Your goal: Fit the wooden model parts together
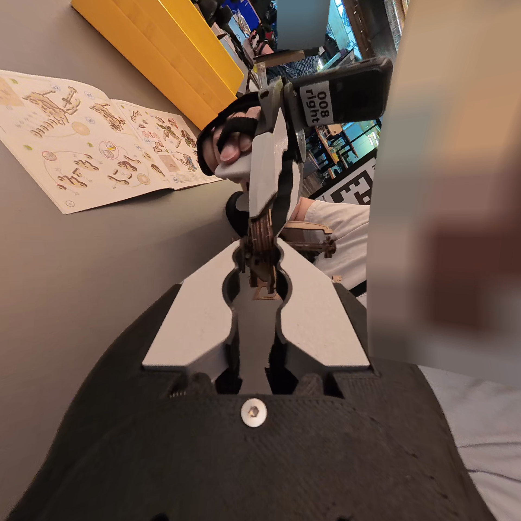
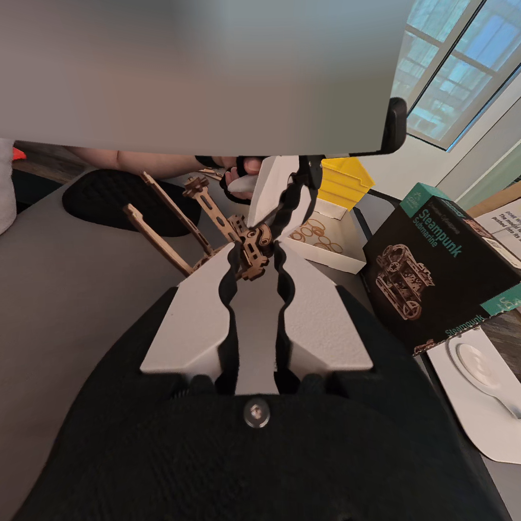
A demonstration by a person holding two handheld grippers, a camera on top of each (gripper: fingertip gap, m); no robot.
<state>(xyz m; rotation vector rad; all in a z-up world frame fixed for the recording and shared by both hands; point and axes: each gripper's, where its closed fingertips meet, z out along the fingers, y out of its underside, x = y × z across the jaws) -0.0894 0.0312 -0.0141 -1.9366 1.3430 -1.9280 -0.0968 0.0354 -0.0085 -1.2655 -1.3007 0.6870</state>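
A small wooden model assembly (image 1: 260, 236) is held in the air between both grippers, above the grey table (image 1: 84, 267). My left gripper (image 1: 258, 249) is shut on its lower end. My right gripper (image 1: 263, 218) comes from above and is shut on its ribbed upper part. In the right wrist view the right gripper (image 2: 253, 248) clamps the slotted wooden body (image 2: 253, 255), and the left gripper (image 2: 263, 225) grips it from the far side. Long wooden arms (image 2: 210, 210) and slats (image 2: 158, 239) stick out from the model to the left. A gloved hand (image 1: 231, 141) holds the right gripper.
An open instruction booklet (image 1: 93, 141) lies on the table beside a yellow bin (image 1: 169, 56). In the right wrist view a black mat (image 2: 118, 200) lies behind the model. A white box with rubber bands (image 2: 318, 239), the black kit box (image 2: 431, 262) and a white tray (image 2: 479, 380) are to the right.
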